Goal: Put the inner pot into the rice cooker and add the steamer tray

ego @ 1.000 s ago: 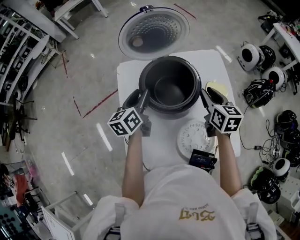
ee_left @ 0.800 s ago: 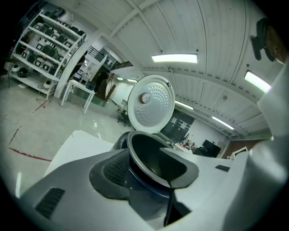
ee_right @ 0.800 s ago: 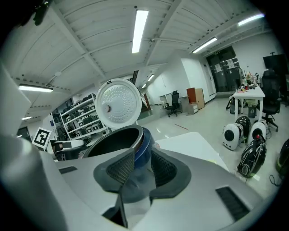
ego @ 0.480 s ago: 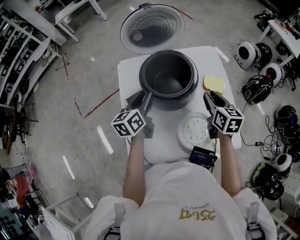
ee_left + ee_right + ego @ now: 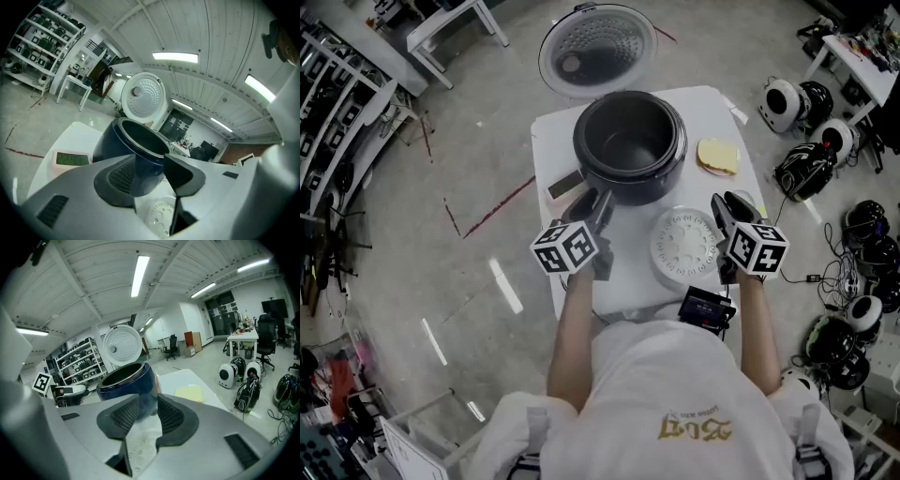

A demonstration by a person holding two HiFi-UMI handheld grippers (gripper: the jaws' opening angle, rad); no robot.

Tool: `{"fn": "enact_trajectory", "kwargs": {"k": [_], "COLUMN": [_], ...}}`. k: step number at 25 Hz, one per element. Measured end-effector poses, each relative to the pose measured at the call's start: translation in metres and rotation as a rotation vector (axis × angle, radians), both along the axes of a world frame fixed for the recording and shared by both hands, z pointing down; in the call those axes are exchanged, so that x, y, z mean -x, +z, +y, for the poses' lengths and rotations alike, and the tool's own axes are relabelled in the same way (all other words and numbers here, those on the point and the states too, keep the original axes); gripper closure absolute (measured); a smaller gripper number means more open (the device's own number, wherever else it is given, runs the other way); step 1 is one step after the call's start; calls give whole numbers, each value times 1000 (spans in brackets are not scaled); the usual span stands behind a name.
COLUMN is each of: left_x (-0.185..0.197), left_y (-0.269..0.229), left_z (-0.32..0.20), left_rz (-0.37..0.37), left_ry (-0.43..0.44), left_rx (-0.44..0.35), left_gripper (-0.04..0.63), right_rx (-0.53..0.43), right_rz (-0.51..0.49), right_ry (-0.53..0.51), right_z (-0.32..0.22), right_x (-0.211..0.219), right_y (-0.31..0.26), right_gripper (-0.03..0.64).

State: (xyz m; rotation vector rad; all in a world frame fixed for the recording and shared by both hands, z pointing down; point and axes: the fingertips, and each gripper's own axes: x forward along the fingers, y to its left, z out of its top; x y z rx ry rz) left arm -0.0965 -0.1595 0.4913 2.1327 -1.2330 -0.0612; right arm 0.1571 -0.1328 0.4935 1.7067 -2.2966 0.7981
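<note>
As our forearms stretch over the table (image 5: 558, 141), we hold left tool (image 5: 600, 199) and right tool (image 5: 727, 204), jaws apart, empty, flanking the steamer tray (image 5: 684, 248)

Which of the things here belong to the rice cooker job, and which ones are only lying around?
For the job: rice cooker, inner pot inside it, white steamer tray.

Lying about: yellow pad, small device with a display, gear on the floor.
</note>
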Motion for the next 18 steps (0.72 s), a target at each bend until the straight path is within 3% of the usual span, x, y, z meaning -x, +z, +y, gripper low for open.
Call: {"fn": "enact_trajectory", "kwargs": {"k": [9,18], "left_x": [-35,-64], "left_y": [15,45], "left_z": [26,30], "left_rz": [6,-50], "left_ry": [58,45], "left_rx": [36,115], "left_gripper": [405,403], "right_rx": [67,158], "right_rz": [-4,-23], "right_ry": [66,12], "right_z": [50,53], "right_x": [-37,-61], "right_y": [24,68], "right_gripper": [483,479]}}
